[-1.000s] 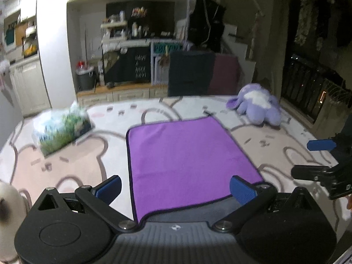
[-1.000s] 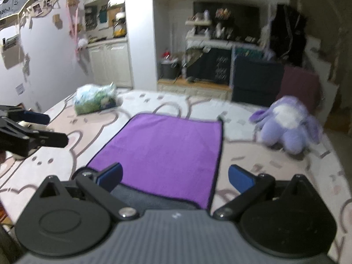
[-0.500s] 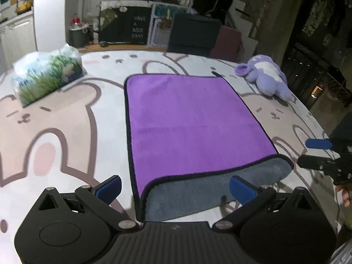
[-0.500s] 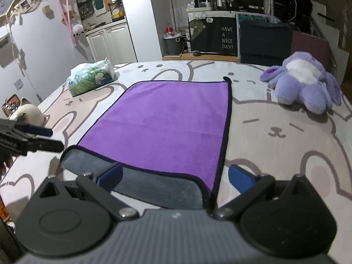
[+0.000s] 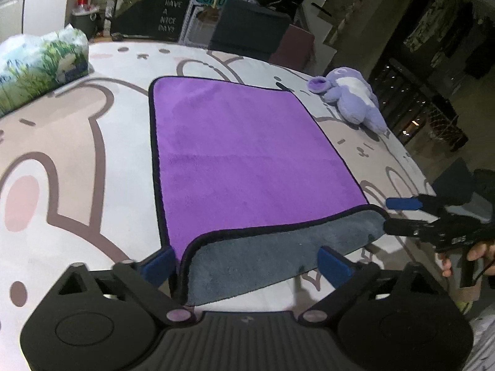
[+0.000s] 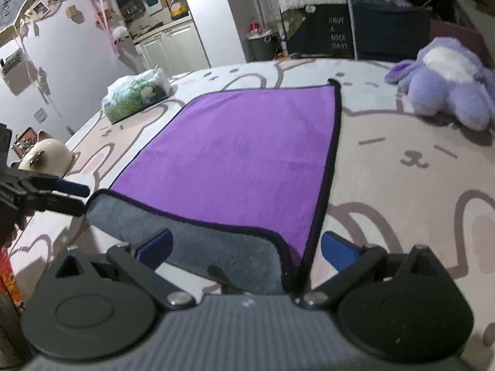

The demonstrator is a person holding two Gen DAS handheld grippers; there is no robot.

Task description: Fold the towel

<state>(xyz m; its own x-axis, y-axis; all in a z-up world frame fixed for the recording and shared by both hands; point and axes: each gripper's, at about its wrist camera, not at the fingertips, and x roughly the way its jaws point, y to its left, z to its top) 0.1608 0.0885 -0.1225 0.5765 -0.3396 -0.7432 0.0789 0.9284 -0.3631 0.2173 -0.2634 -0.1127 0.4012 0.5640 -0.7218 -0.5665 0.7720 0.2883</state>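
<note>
A purple towel [image 5: 244,154] with a black hem lies flat on the bunny-print table [image 5: 62,167]; its near edge is turned over and shows the grey underside [image 5: 278,253]. My left gripper [image 5: 247,262] is open just above that grey flap, near the towel's near-left corner. My right gripper [image 6: 247,244] is open over the near-right corner; the towel [image 6: 247,154] fills that view. The right gripper also shows in the left wrist view [image 5: 399,216], open beside the flap's right end. The left gripper shows in the right wrist view [image 6: 71,198] by the flap's left end.
A purple plush toy [image 5: 352,99] lies right of the towel, also in the right wrist view [image 6: 448,86]. A green-white plastic pack [image 5: 40,68] sits at the far left. A white round figure [image 6: 46,157] stands near the table's left edge. Cabinets stand behind.
Both grippers have come lower and tilted down over the towel's near edge. More of the towel and the grey folded-over strip has come into view. The towel has not moved.
</note>
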